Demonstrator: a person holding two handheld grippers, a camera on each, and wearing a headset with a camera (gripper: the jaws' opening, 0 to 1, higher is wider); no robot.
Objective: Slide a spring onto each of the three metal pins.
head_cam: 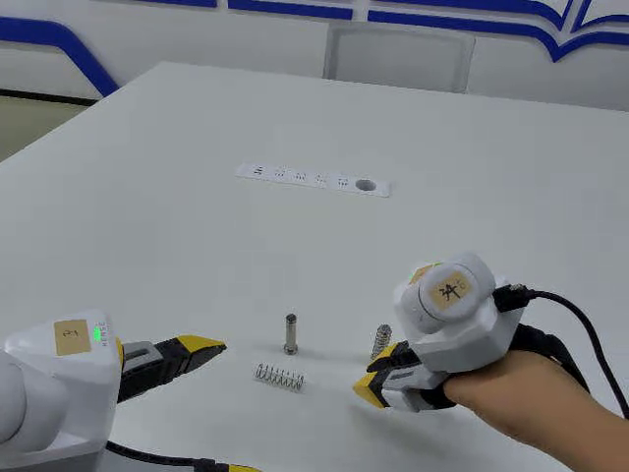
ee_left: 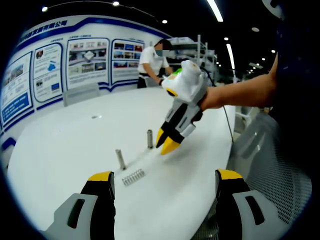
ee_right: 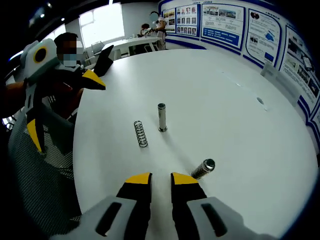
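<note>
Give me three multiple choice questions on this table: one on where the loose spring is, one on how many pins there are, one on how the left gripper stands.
1. Where is the loose spring?
A. At the far edge of the table
B. Leaning upright against a pin
C. Flat on the table beside the bare pin

2. How many pins stand on the table?
A. One
B. Two
C. Four

3. How are the jaws of the left gripper?
A. Wide apart, holding nothing
B. Shut on a spring
C. Shut on a pin

Answers:
1 C, the spring lies on its side close to the bare pin.
2 B, there is the bare pin and a pin with a spring on it.
3 A, the left gripper view has its yellow tips far apart with just table between them.
</note>
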